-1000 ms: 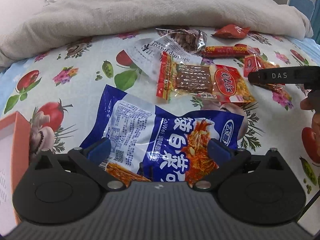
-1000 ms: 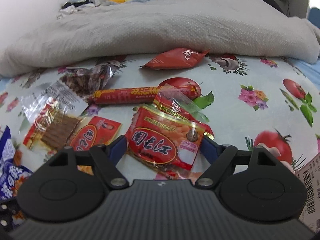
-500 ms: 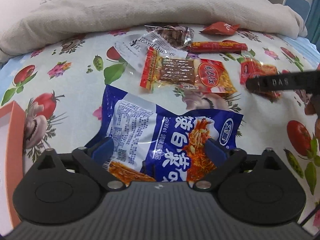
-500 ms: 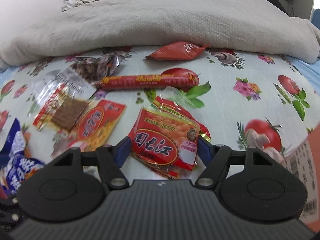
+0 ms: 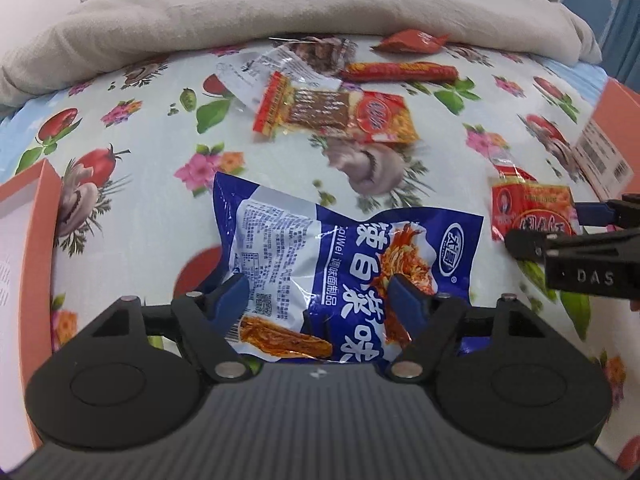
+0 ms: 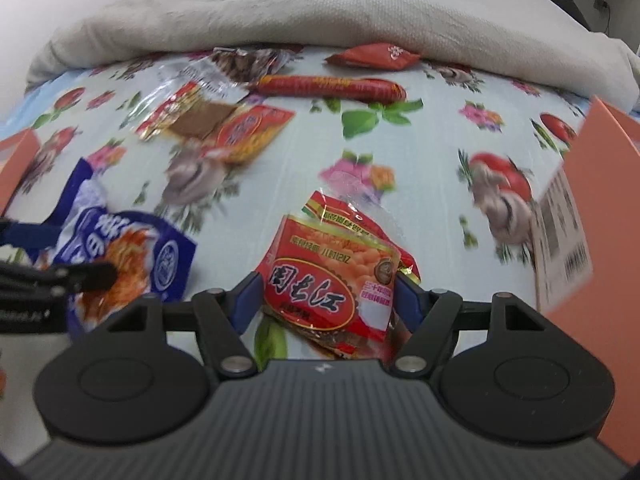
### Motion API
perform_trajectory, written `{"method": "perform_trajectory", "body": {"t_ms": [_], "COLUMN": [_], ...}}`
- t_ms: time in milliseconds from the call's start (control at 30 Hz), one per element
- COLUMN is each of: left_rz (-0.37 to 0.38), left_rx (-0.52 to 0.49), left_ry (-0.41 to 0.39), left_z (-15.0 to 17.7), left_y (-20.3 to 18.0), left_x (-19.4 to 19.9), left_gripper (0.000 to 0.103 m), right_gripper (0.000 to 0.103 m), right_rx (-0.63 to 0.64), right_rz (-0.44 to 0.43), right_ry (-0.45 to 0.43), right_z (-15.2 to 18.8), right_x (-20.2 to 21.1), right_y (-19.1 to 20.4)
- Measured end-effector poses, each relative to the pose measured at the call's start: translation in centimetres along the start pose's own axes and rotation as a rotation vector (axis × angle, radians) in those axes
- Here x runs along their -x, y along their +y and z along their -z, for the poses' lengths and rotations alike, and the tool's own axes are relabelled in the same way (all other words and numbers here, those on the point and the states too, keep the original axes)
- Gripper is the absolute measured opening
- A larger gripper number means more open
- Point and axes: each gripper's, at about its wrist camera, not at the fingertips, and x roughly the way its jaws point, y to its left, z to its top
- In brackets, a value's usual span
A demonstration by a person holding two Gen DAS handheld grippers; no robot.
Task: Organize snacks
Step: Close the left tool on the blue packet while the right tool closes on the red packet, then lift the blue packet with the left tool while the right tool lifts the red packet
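Left hand-held gripper (image 5: 319, 300): its jaws are closing, one blue pad on each side of the blue snack bag (image 5: 344, 264); the bag looks lifted off the sheet and pinched between them, with its lower end crumpled toward the camera.
Right hand-held gripper (image 6: 326, 300): clamped on the red peanut packet (image 6: 332, 280), a pad against each side edge; a second red packet sits behind the first in the same grip.
Blue snack bag: between the left jaws, over the flowered bedsheet (image 5: 140, 200); in the right wrist view it shows at the left edge with the left gripper's fingertip across it.
Red peanut packet: between the right jaws, raised above the sheet; in the left wrist view it appears at the right, just beyond the other gripper's black finger marked DAS.
Left on the sheet: a jerky strip packet (image 5: 332, 110) joined to a red and yellow packet, a clear crinkled wrapper (image 5: 280, 64) behind it, a long red sausage stick (image 5: 400, 72) and a small red pouch (image 5: 412, 40) nearest the blanket.
Boxes: an orange box (image 5: 40, 208) at the left edge of the bed, another orange box (image 6: 592, 200) at the right with a barcode label on its side.
Far side: a grey blanket (image 5: 300, 4) bunched along the back of the bed.
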Motion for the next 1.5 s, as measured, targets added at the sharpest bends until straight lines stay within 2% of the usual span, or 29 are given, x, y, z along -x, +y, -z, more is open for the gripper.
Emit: {"method": "perform_trajectory", "body": {"t_ms": [333, 533, 1100, 1233, 1500], "left_rz": [0.010, 0.015, 0.040, 0.042, 0.057], "left_rx": [-0.007, 0.030, 0.146, 0.151, 0.139], "left_ry": [-0.013, -0.019, -0.047, -0.051, -0.118], "left_z": [2.9, 4.3, 6.9, 6.4, 4.3], "left_y": [-2.1, -2.6, -3.6, -3.9, -5.2], "left_x": [3.3, 5.5, 10.8, 11.9, 14.6], "left_gripper": [0.059, 0.052, 0.051, 0.051, 0.051], "right_gripper": [0.071, 0.071, 0.071, 0.071, 0.071], "right_rx": [0.042, 0.037, -0.043, -0.039, -0.072], "right_rz": [-0.031, -0.040, -0.048, -0.046, -0.052], "right_ry": [0.000, -0.015, -0.064, -0.093, -0.163], "right_z": [5.2, 6.7, 9.1, 8.6, 6.4], "right_x": [4.8, 7.1, 12.1, 13.5, 16.5], "right_y": [1.9, 2.0, 0.3, 0.5, -0.2]}}
